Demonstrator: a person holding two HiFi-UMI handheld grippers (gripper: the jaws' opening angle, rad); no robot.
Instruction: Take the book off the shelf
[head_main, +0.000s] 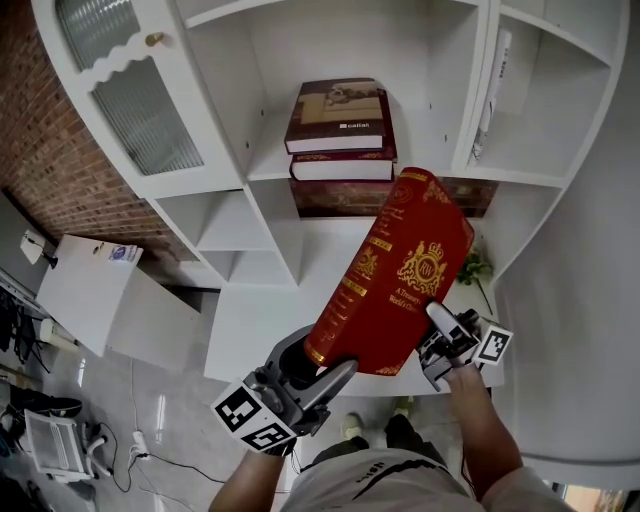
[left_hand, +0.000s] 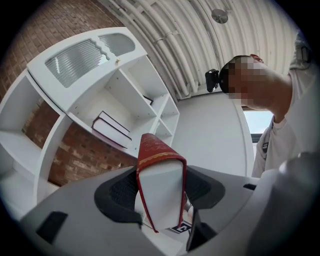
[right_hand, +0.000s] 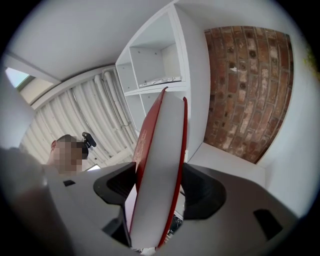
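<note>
- A white shelf unit (head_main: 268, 160) fills the top of the head view, set against a brick wall (head_main: 50, 150) at the left. Two stacked books (head_main: 340, 125) lie in its upper middle compartment.
- The red book (head_main: 395, 280) is already out of the shelves. It hangs in the air at the centre of the frame, tilted, with its top corner toward the upper right and its gold crest facing me.
- My left gripper (head_main: 318, 365) has the book's lower left corner. In the left gripper view the jaws stand wide, a pad against each cover.
- My right gripper (head_main: 437, 345) clamps the lower right edge the same way. Its jaws are spread to the book's thickness, and the page block runs up between them.
- I judge the lifting-off step as good as done, with only carrying the book away and setting it down left.
- That next move calls for both grips to stay firm and move together, since this thick volume looks heavy. If the two holds pull apart or twist, it could slip.
</note>
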